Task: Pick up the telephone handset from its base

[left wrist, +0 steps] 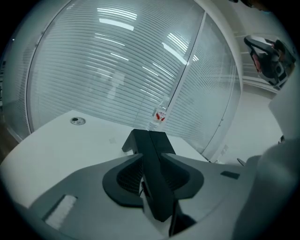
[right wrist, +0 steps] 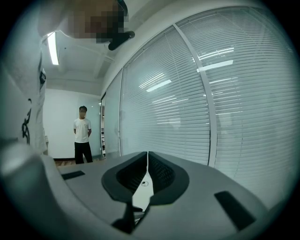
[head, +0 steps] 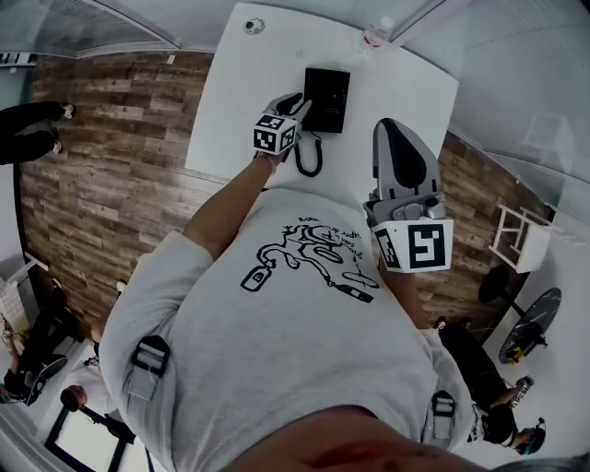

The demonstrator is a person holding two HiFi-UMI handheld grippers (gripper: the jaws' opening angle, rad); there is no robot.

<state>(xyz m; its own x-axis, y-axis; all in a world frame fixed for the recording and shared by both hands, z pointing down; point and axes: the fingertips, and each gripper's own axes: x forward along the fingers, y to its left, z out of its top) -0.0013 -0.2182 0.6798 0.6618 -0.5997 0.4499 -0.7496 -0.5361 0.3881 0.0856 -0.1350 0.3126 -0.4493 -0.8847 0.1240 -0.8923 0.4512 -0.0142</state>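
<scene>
A black telephone base (head: 329, 97) sits on the white table (head: 406, 92), and its coiled cord (head: 309, 155) hangs toward the near edge. My left gripper (head: 297, 106) reaches down at the base's left side. In the left gripper view the black handset (left wrist: 157, 187) runs lengthwise between the jaws of the left gripper (left wrist: 151, 156). The jaws stand apart around it, and a thin gap shows beside the left pad. My right gripper (head: 395, 129) is held up off the table to the right. Its jaws (right wrist: 147, 154) are shut with nothing between them.
A water bottle (head: 376, 35) with a red label (left wrist: 160, 116) stands at the table's far edge. A round grommet (head: 254, 25) sits at the far left corner. Glass walls with blinds (left wrist: 117, 70) close off the back. A person (right wrist: 82, 136) stands far off.
</scene>
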